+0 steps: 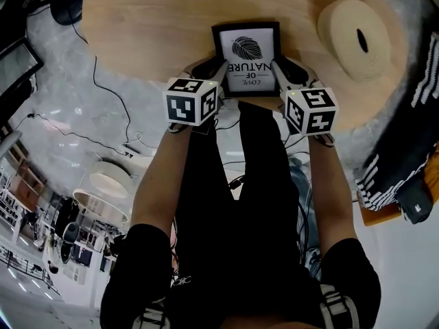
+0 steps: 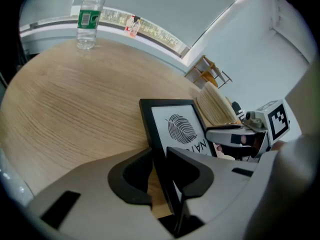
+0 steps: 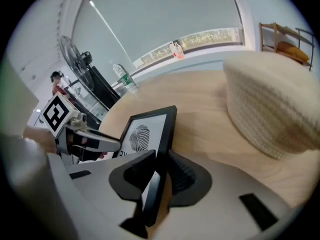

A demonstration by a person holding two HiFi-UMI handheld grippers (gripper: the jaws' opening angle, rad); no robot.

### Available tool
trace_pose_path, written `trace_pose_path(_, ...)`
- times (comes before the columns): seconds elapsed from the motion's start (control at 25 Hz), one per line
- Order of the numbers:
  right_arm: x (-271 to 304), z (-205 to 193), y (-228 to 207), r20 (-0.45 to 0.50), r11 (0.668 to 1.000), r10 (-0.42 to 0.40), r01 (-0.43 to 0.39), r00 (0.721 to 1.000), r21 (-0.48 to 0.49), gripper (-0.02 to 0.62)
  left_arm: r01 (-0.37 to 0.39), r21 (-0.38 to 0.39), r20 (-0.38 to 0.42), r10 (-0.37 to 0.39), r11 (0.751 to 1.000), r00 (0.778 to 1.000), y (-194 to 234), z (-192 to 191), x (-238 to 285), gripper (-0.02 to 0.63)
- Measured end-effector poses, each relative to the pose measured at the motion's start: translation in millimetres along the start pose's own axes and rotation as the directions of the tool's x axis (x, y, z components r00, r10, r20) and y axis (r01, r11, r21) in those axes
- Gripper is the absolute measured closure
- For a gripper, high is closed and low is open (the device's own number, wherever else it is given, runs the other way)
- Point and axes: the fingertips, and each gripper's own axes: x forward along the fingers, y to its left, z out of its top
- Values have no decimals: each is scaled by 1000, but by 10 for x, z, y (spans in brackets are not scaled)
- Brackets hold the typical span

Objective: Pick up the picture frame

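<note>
A black picture frame [image 1: 248, 46] with a leaf print stands near the front edge of the round wooden table [image 1: 151, 26]. My left gripper [image 1: 211, 68] grips the frame's left side. In the left gripper view its jaws [image 2: 159, 171] sit on either side of the frame [image 2: 180, 126] near a lower corner. My right gripper [image 1: 287, 70] holds the frame's right side. In the right gripper view its two pads [image 3: 161, 176] clamp the frame [image 3: 145, 134] from front and back. Each gripper also shows across the frame in the other's view.
A cream woven basket [image 1: 357, 36] lies on the table just right of the frame, close to my right gripper. A water bottle [image 2: 89, 16] stands at the table's far edge. Cables [image 1: 103, 88] trail over the floor to the left.
</note>
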Motion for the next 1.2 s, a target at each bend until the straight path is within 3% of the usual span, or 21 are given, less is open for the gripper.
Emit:
trace_pose_path(0.2,-516,432,252,78,999,-4,7,997,-42,503,6,-12,194,-4,1000,981,-341,395,-659,515)
trace_pose_path(0.36,-1250,882,593,177,992,-45,64,983,-104,503,-19,79,264,-3,997,964,-807,758,-1389,515)
trace_pose_path(0.52,-2130,1356,1149,278,990,-73,103,958,-97,503,-24,168,299,-28,985,954,-1263,1094,-2317,515)
trace_pose_path(0.6,-2518,1640,1427,343,990,-70,107,937,-89,505,-44,226,345,-38,973,938,-1471,1344,-2825,515)
trace_pose_path(0.76,-3197,2370,1857,493,988,-40,109,869,-112,503,-115,325,475,-57,939,878,-1869,1990,-3741,517)
trace_pose_path(0.92,-4046,2755,2416,603,975,-22,149,797,-162,508,-182,366,580,-71,913,812,-2340,2130,-4693,515)
trace_pose_path(1.04,-4545,2996,2816,676,965,8,171,737,-197,508,-215,376,659,-97,901,745,-2587,2244,-5328,517)
trace_pose_path(1.2,-5176,3343,3276,775,940,57,228,630,-255,508,-295,421,748,-143,858,648,-2910,2460,-6074,515)
